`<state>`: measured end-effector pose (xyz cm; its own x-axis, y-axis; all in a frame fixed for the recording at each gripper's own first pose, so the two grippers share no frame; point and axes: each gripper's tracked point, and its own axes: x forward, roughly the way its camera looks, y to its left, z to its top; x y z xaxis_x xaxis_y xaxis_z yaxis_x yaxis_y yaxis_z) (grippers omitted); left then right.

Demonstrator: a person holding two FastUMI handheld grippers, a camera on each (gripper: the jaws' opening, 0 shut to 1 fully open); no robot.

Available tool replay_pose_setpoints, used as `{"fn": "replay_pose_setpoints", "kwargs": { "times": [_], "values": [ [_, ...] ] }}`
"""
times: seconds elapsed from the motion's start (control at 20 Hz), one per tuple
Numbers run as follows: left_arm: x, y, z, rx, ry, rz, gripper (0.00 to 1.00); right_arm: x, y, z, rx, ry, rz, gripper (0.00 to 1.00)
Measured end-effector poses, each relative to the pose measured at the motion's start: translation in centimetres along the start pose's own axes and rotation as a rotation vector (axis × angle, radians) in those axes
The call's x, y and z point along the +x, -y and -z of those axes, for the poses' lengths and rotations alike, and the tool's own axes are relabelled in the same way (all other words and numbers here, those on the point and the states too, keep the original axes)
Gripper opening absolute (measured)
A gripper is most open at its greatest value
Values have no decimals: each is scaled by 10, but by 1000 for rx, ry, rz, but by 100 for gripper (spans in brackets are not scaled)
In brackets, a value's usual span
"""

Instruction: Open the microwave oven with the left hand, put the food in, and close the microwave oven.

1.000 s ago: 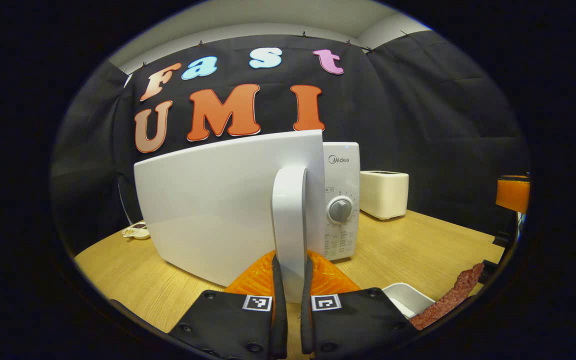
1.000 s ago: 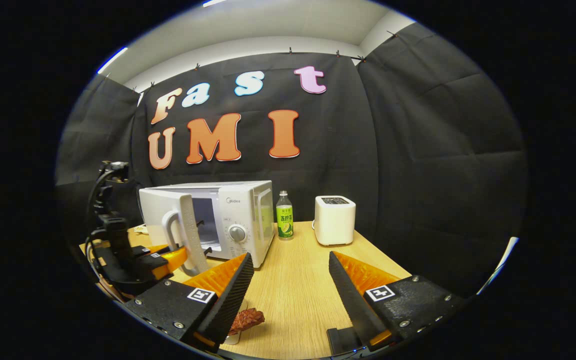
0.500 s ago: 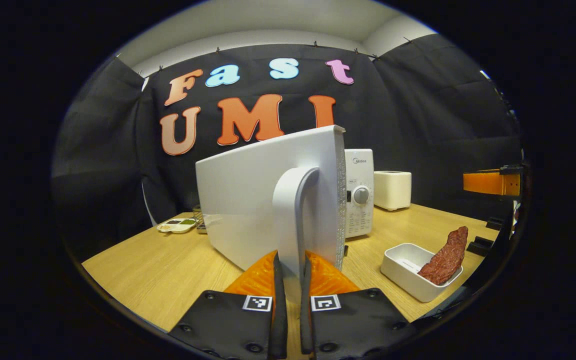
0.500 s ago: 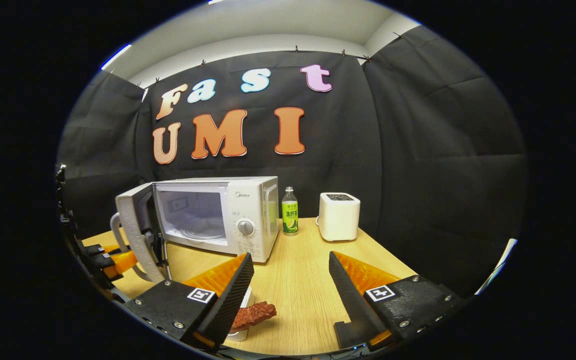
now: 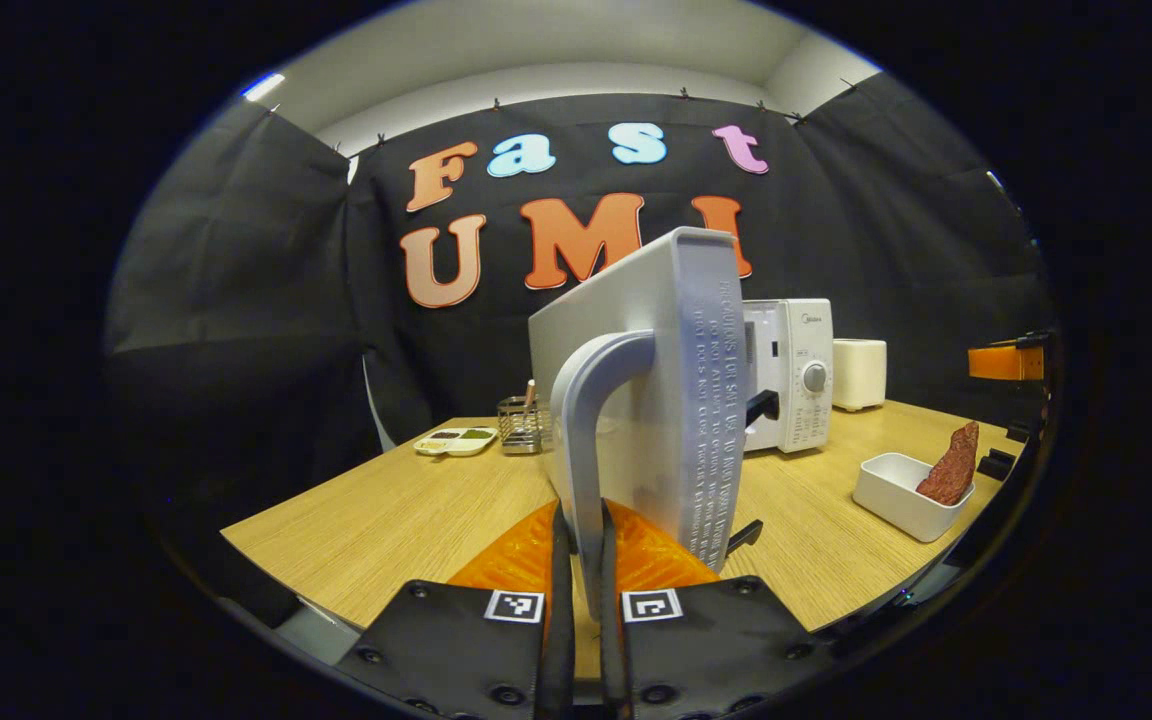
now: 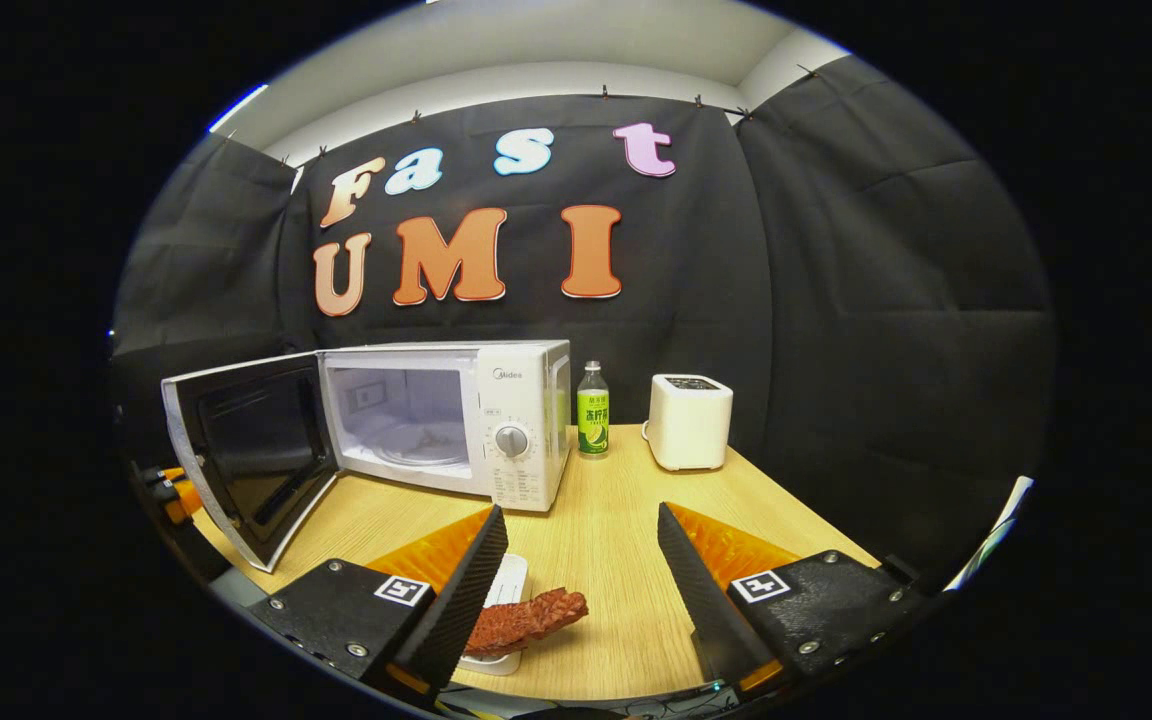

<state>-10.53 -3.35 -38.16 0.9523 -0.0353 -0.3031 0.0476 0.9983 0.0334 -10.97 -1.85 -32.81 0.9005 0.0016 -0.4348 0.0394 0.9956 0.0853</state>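
The white microwave (image 6: 516, 420) stands at the back of the wooden table, its door (image 6: 251, 455) swung wide open to the left so the cavity with its glass turntable (image 6: 416, 440) shows. In the left gripper view my left gripper (image 5: 581, 590) is shut on the door's white handle (image 5: 586, 430), with the door (image 5: 696, 400) seen edge-on. A reddish-brown piece of meat (image 6: 526, 620) lies across a small white dish (image 6: 506, 590) just under my right gripper (image 6: 581, 560), which is open and holds nothing. The meat (image 5: 948, 465) and dish (image 5: 901, 495) also show at the right of the left gripper view.
A green bottle (image 6: 592, 410) and a white toaster (image 6: 691, 420) stand right of the microwave. A divided sauce dish (image 5: 454, 440) and a wire utensil holder (image 5: 521, 425) sit at the far left of the table (image 5: 386, 520).
My left gripper has pulled the door handle outward, swinging the door from nearly closed to wide open. The right gripper has stayed open above the meat dish.
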Motion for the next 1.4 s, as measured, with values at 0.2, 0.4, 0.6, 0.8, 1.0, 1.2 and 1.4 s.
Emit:
{"fn": "replay_pose_setpoints", "kwargs": {
  "times": [0.2, 0.4, 0.6, 0.8, 1.0, 1.2, 1.4],
  "values": [
    [-4, -28, 3, -44, -8, 14, 10, -2, -10, 6, -14, -10, -3, 94],
    [-5, -53, 7, -60, -22, 32, 37, 1, -8, 19, -1, -44, 23, 97],
    [-11, -70, 9, -47, -15, 41, 63, 2, 2, 39, 11, -89, 62, 94],
    [-17, -84, 12, -29, -26, 51, 82, 8, 8, 65, 36, -152, 84, 94],
    [-28, -110, 14, 40, -25, 9, 83, 17, 9, 86, 64, -206, 93, 94],
    [-31, -139, 16, 23, -35, -49, 83, 25, 3, 100, 142, -256, 75, 94],
    [-39, -172, 9, -8, -11, -103, 83, 31, 0, 108, 251, -282, 51, 91]
  ]
}}
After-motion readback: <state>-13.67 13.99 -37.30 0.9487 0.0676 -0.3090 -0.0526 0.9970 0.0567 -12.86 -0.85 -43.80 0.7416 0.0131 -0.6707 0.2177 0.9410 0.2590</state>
